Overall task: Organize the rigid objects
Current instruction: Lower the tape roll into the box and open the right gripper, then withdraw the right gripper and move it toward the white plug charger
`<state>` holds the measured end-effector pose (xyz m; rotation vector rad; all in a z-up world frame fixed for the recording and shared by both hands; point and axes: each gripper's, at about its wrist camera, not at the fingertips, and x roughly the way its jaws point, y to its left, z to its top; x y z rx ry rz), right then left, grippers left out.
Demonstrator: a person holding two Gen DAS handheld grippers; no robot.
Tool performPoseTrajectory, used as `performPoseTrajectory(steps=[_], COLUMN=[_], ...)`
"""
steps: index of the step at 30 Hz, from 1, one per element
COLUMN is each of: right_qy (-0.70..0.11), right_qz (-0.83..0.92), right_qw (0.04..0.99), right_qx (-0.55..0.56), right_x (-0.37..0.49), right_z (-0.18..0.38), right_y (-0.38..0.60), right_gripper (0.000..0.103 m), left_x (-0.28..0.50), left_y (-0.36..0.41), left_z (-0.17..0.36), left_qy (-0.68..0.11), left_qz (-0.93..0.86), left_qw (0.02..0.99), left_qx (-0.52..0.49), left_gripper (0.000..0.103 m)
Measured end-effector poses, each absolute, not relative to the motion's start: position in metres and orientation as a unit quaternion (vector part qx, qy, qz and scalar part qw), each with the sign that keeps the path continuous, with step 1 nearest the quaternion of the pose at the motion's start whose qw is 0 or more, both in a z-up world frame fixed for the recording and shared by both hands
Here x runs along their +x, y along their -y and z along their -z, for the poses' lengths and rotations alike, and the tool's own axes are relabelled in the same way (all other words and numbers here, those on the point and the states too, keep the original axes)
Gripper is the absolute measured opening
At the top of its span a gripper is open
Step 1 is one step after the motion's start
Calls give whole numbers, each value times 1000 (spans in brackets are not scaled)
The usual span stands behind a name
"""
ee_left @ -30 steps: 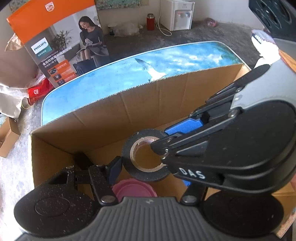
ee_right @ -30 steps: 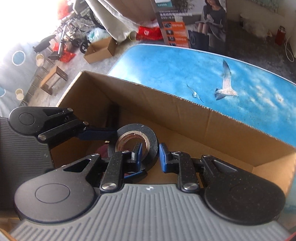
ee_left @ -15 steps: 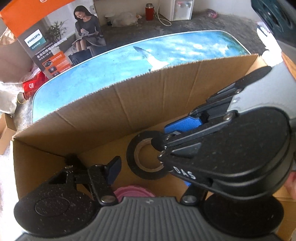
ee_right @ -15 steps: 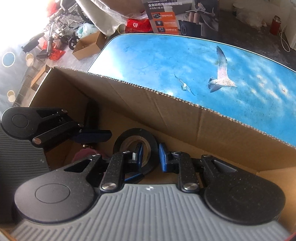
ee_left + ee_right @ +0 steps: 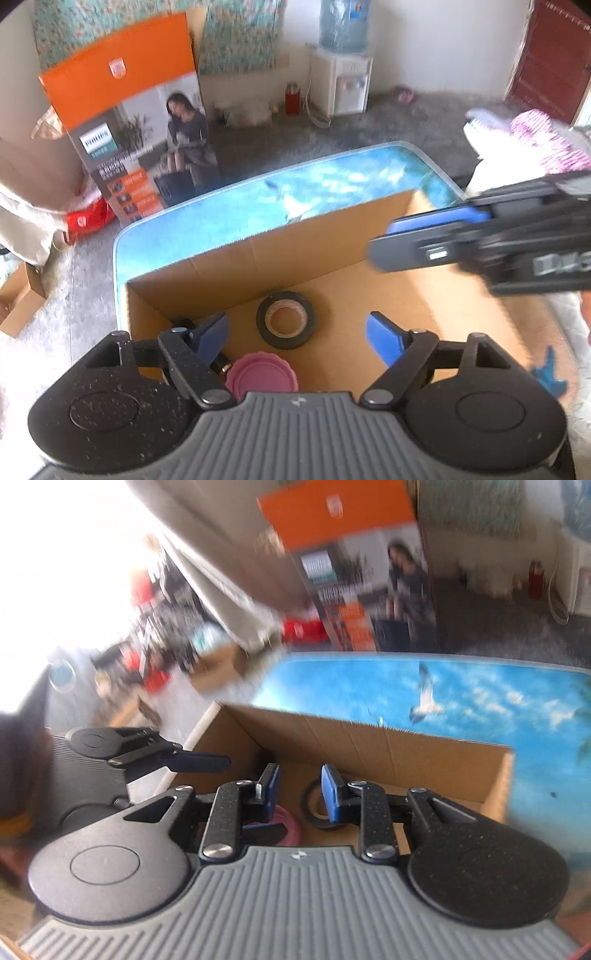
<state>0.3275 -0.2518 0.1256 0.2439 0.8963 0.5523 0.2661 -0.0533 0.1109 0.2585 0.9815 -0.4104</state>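
Black tape roll [image 5: 286,319] lying flat on the cardboard box [image 5: 332,236] floor, beside the pink lid [image 5: 261,376]. Left claw [image 5: 295,334] just widening, empty; right claw [image 5: 300,788] narrowly parted (blurred), just opening, empty.

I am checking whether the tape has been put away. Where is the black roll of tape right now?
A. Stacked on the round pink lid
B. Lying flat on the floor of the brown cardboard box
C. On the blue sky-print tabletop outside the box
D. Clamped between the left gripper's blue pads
B: the black roll of tape lies flat on the floor of the brown cardboard box, clear of both grippers and beside the round pink lid.
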Motion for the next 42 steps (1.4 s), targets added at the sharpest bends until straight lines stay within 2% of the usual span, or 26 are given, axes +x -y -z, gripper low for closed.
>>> performPoseTrajectory(steps=[6, 11, 18, 24, 29, 34, 42], right_qy=[-337, -300, -319, -364, -386, -405, -416], right_qz=[-270, -263, -232, -210, -210, -222, -244], right_qw=[888, 898, 894, 872, 864, 855, 850], right_qx=[160, 185, 215, 250, 246, 235, 213], right_x=[232, 152, 73, 60, 74, 106, 135], right_z=[-174, -174, -114, -58, -32, -19, -11], right_y=[300, 324, 330, 325, 315, 304, 296], right_gripper=[28, 31, 38, 38, 38, 36, 34], left_x=[202, 144, 79, 60, 56, 57, 68], left_y=[35, 24, 31, 56, 81, 100, 109], left_z=[-152, -155, -109, -52, -20, -7, 7], left_qy=[-425, -403, -396, -402, -386, -375, -390], left_qz=[205, 211, 197, 201, 212, 227, 236], left_qw=[876, 886, 892, 887, 888, 885, 877], left_qx=[98, 87, 89, 104, 133, 157, 151], left_gripper=[88, 92, 92, 92, 88, 71, 58])
